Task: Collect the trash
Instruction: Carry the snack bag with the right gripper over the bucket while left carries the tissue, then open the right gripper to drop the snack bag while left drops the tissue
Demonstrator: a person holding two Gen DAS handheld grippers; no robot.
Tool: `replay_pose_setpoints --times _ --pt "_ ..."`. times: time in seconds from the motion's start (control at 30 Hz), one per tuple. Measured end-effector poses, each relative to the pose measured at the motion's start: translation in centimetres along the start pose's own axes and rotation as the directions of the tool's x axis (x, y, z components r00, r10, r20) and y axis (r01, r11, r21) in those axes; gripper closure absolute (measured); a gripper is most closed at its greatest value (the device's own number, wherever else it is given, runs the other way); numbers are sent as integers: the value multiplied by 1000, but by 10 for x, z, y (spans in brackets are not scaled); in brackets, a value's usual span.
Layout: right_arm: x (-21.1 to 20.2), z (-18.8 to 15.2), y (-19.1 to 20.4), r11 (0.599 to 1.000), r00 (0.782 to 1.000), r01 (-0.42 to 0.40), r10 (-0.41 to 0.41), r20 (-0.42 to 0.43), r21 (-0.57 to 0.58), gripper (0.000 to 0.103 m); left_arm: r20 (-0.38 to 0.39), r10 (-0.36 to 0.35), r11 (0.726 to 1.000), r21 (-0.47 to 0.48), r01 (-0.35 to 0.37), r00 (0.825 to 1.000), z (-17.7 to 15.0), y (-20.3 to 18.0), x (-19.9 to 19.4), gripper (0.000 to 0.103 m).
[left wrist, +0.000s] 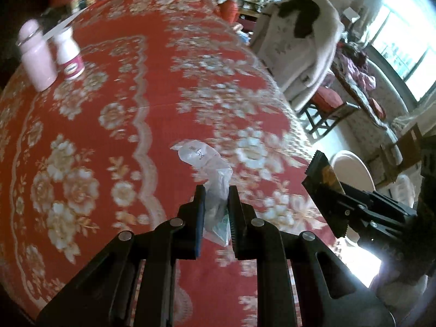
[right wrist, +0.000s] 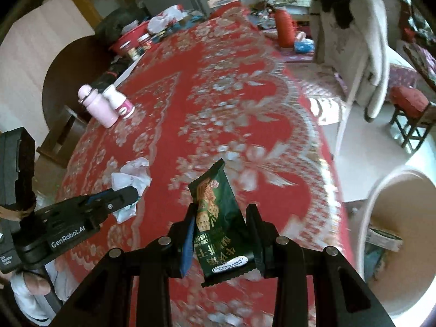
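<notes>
Green biscuit wrapper (right wrist: 218, 218) is pinched in the right gripper (right wrist: 222, 234) jaws, lifted above the counter (right wrist: 231, 95). Crumpled clear plastic wrapper (left wrist: 209, 179) is pinched in the left gripper (left wrist: 216, 212) jaws, also lifted. Both picks look done. Drop-off remains: white bin (right wrist: 403, 218) sits just beside the counter edge. No other loose trash visible; pink bottle (right wrist: 95, 106) stands well apart.

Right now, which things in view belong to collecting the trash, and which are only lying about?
Belongs to the job:
- crumpled plastic wrapper, clamped in the left tool
- green biscuit packet, clamped in the right tool
- white bin beside the table

Just lying about:
- pink bottle
- white bottle
- red bowl
- coat on the chair
</notes>
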State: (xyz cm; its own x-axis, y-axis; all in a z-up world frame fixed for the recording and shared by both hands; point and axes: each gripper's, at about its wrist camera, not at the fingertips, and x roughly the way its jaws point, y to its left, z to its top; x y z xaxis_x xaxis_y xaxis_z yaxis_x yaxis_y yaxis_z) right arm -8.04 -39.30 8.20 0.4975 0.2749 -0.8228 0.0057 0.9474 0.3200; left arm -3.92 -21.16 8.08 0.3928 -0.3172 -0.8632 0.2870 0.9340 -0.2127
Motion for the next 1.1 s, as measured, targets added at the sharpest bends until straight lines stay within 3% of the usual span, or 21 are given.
replay_pose_setpoints --times 0.57,1.1 --pt "-77 -38 -107 978 990 124 -134 48 165 69 -28 -103 974 201 107 994 -5 -142 21 89" --pt "-114 -78 -201 919 968 231 -251 23 318 69 -137 -192 928 296 225 972 -20 -245 65 89"
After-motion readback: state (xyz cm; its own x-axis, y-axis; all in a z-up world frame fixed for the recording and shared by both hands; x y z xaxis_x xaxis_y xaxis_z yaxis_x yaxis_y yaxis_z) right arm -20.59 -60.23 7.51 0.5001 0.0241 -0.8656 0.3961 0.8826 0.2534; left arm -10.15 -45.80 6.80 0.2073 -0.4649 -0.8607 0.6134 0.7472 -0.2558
